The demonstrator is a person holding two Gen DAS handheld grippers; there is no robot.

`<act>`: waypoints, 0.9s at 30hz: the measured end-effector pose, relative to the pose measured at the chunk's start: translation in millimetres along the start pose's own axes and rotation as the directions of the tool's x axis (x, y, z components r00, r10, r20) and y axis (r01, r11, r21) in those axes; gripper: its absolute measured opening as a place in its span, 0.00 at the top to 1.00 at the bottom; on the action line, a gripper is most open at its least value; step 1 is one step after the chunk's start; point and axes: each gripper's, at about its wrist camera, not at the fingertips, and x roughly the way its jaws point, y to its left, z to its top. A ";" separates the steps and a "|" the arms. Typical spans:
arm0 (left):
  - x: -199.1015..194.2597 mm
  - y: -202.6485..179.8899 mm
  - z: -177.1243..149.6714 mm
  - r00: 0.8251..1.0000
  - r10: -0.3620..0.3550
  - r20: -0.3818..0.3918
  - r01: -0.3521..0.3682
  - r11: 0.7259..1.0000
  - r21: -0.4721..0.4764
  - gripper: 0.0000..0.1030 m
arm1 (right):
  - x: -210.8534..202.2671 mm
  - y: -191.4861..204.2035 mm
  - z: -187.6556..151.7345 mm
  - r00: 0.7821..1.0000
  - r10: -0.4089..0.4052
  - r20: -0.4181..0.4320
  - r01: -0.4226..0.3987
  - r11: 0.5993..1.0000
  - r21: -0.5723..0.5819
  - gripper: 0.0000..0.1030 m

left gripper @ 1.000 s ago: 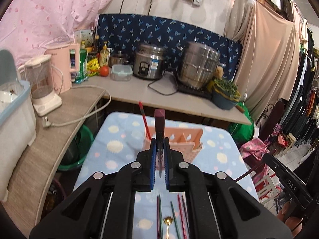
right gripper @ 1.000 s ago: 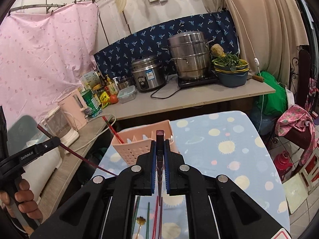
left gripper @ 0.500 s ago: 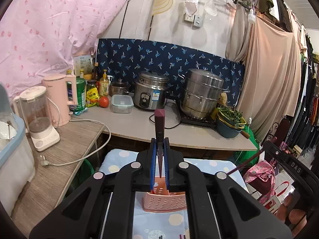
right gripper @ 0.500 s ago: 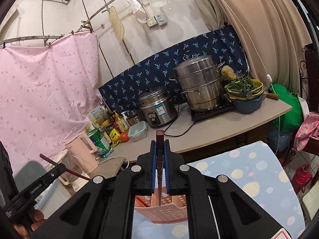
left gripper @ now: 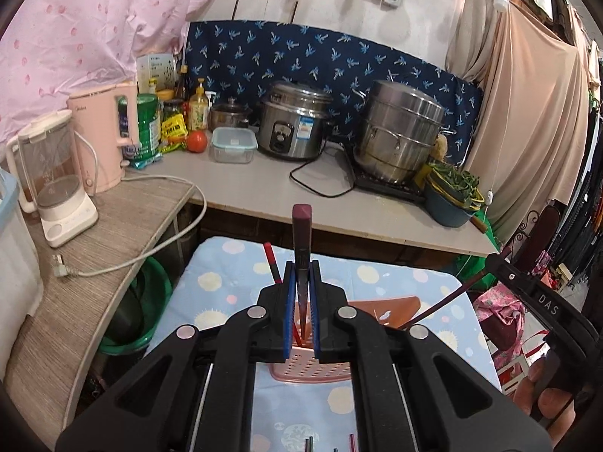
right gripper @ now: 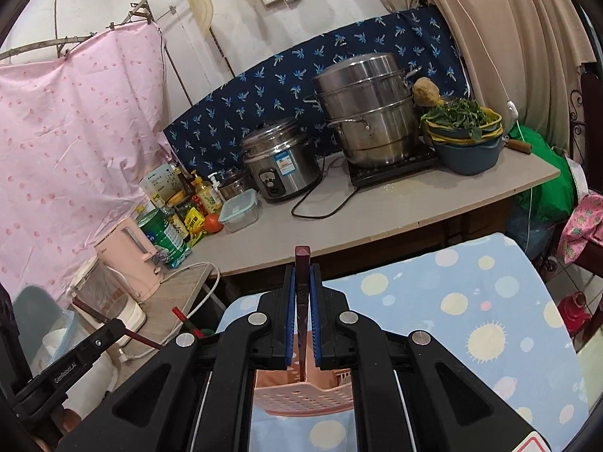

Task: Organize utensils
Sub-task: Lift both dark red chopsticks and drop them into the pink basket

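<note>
My left gripper is shut on a dark maroon chopstick held upright, its lower tip over the pink perforated utensil holder. A red chopstick stands in the holder's left side. My right gripper is shut on another dark maroon chopstick, its tip down inside the same pink holder. The right gripper and its chopstick also show at the right edge of the left wrist view. The left gripper shows at the lower left of the right wrist view.
The holder stands on a table with a blue spotted cloth. Loose chopsticks lie at the near edge. Behind is a counter with a rice cooker, steamer pot, kettle and blender.
Both grippers have come down and tilted toward the holder, bringing their chopsticks' lower tips to it. The holder now sits closer under both grippers than half a second ago.
</note>
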 end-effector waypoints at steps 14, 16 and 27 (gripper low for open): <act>15.1 8.5 -9.3 0.999 0.031 -0.024 -0.032 0.999 -0.032 0.80 | 4.8 1.9 -10.6 1.000 -0.019 -0.006 0.019 1.000 -0.025 0.85; 11.6 9.1 -9.4 0.999 0.035 -0.015 -0.036 0.999 -0.037 0.72 | 0.5 3.5 -10.6 1.000 -0.015 0.000 0.015 1.000 -0.027 0.83; -25.3 4.5 -14.6 0.998 0.048 0.037 -0.047 0.998 -0.040 0.59 | -45.0 16.2 -27.3 1.000 0.011 0.014 -0.010 0.997 -0.072 0.74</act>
